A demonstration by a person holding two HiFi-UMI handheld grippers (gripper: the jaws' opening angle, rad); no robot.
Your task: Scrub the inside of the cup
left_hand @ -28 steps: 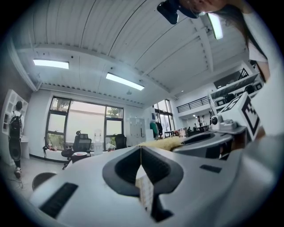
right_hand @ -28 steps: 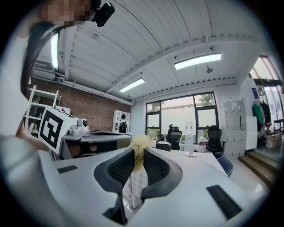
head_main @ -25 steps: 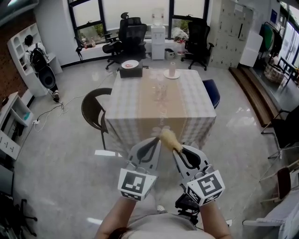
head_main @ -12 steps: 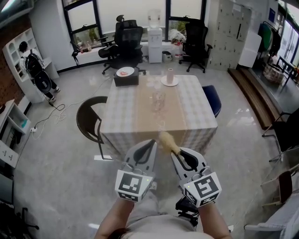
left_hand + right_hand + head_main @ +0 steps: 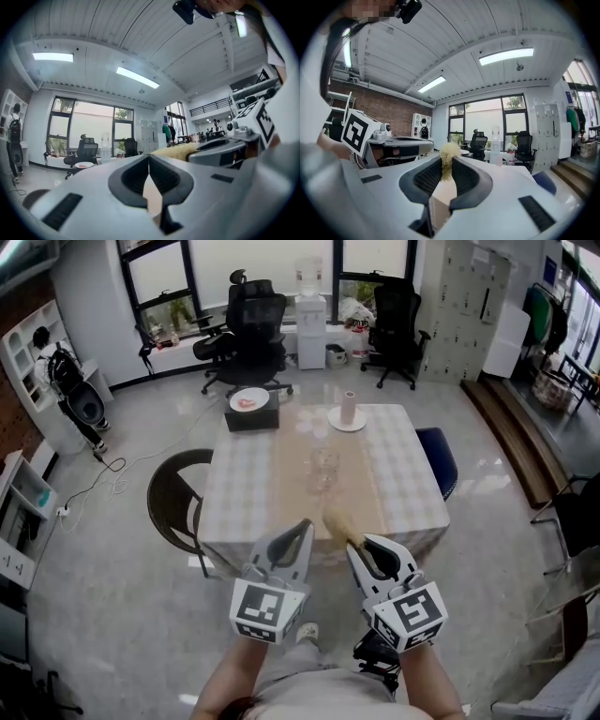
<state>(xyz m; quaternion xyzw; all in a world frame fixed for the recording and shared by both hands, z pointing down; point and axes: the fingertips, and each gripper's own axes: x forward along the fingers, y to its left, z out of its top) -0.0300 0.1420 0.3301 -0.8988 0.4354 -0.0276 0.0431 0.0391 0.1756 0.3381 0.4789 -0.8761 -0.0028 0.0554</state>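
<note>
- Left gripper (image 5: 149, 157): jaws fully together, tips meeting, nothing between them.
- Right gripper (image 5: 446, 162): jaws closed on a brush (image 5: 449, 151). Its stem is pinched between the pads, and its pale yellow fluffy head sticks out past the tips.
- Head view: the left gripper (image 5: 306, 524) and right gripper (image 5: 355, 545) are held side by side, both pointing level toward the bench (image 5: 412, 493). The marker cubes face the camera.
- The brush (image 5: 337, 523) angles up and left from the right jaws, its head ending just beside the left jaw tips.
- Left gripper view: the brush head (image 5: 176, 151) shows just right of the closed jaws, with the right gripper's body behind it.
- Cup (image 5: 323, 468): clear glass, upright near the middle of the bench on the tan runner. It is well ahead of both grippers and touches neither.
- Bench: checked cloth with a tan strip down the centre.
- Far side of the bench: a pale roll (image 5: 348, 406) upright on a white plate, and a dark box (image 5: 249, 414) with a plate on top at the far left corner.
- Dark round chair (image 5: 175, 495) sits at the bench's left, blue seat (image 5: 437, 454) at its right.
- Black office chairs (image 5: 246, 326) and a water dispenser (image 5: 310, 306) stand by the windows.
</note>
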